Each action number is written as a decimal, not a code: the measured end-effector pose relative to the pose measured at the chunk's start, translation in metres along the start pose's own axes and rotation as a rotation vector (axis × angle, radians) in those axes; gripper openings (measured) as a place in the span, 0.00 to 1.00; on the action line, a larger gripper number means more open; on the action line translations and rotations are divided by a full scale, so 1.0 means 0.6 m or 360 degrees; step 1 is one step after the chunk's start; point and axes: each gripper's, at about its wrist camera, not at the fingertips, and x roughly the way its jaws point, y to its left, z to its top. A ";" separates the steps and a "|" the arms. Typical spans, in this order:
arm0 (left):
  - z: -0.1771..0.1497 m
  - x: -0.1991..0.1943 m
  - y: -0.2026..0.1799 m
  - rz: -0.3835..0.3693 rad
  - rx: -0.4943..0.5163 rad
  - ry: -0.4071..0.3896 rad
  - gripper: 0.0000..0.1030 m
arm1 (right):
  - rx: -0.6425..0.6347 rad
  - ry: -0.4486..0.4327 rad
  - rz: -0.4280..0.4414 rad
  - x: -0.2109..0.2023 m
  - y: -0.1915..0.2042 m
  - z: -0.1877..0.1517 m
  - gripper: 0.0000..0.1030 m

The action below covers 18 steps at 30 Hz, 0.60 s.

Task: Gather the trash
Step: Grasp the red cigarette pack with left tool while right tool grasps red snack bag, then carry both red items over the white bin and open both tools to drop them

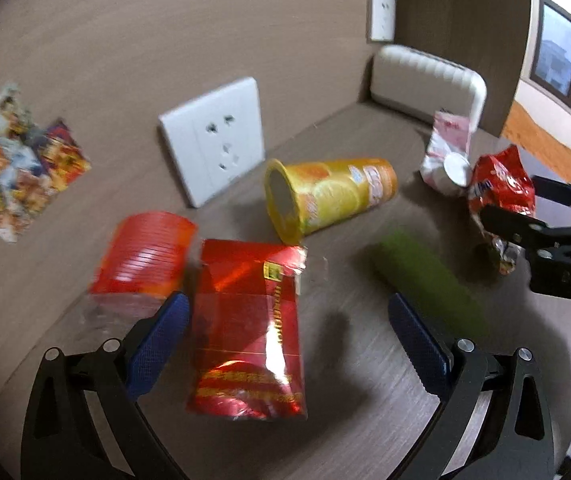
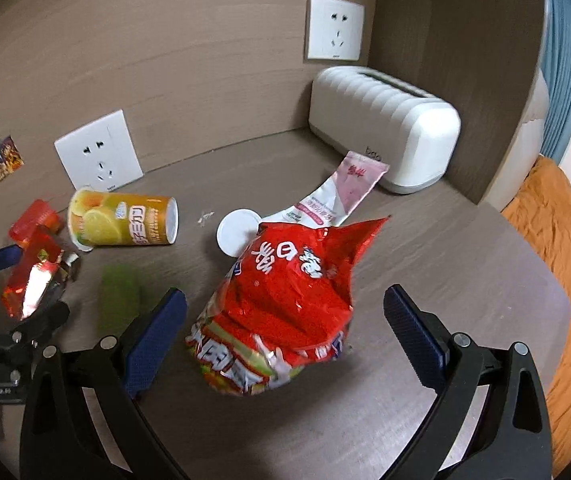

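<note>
My left gripper (image 1: 287, 334) is open, its blue pads on either side of a shiny red packet (image 1: 247, 328) lying on the brown table. My right gripper (image 2: 285, 330) is open around a crumpled red snack bag (image 2: 285, 304), also visible in the left wrist view (image 1: 499, 196). A yellow cup (image 1: 331, 196) lies on its side, also in the right wrist view (image 2: 123, 222). A red ribbed cup (image 1: 143, 256) lies left of the packet. A green blurred piece (image 1: 429, 284) lies between the grippers. A pink and white pouch (image 2: 339, 196) with a white round lid (image 2: 237, 234) lies behind the snack bag.
A cream toaster (image 2: 383, 120) stands in the back corner. White wall sockets (image 1: 213, 140) (image 2: 333, 28) sit on the back wall, with colourful stickers (image 1: 13, 152) to the left. The table's right edge (image 2: 525, 240) drops to an orange bed cover.
</note>
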 end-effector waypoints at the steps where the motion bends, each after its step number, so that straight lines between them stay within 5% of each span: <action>1: 0.000 0.006 0.000 -0.0005 0.0005 0.0012 0.89 | -0.0013 0.0006 -0.0002 0.005 0.002 0.000 0.95; 6: -0.010 0.020 -0.023 0.0042 0.0159 0.0035 0.68 | -0.0032 0.0038 -0.0010 0.025 0.005 0.001 0.94; 8: -0.010 0.020 -0.024 -0.0017 0.0138 0.0030 0.53 | -0.0024 0.0057 0.0022 0.030 0.006 0.000 0.80; 18: 0.003 -0.015 -0.029 -0.0026 0.0101 -0.0028 0.50 | 0.0008 -0.0037 0.0076 -0.028 -0.003 -0.006 0.73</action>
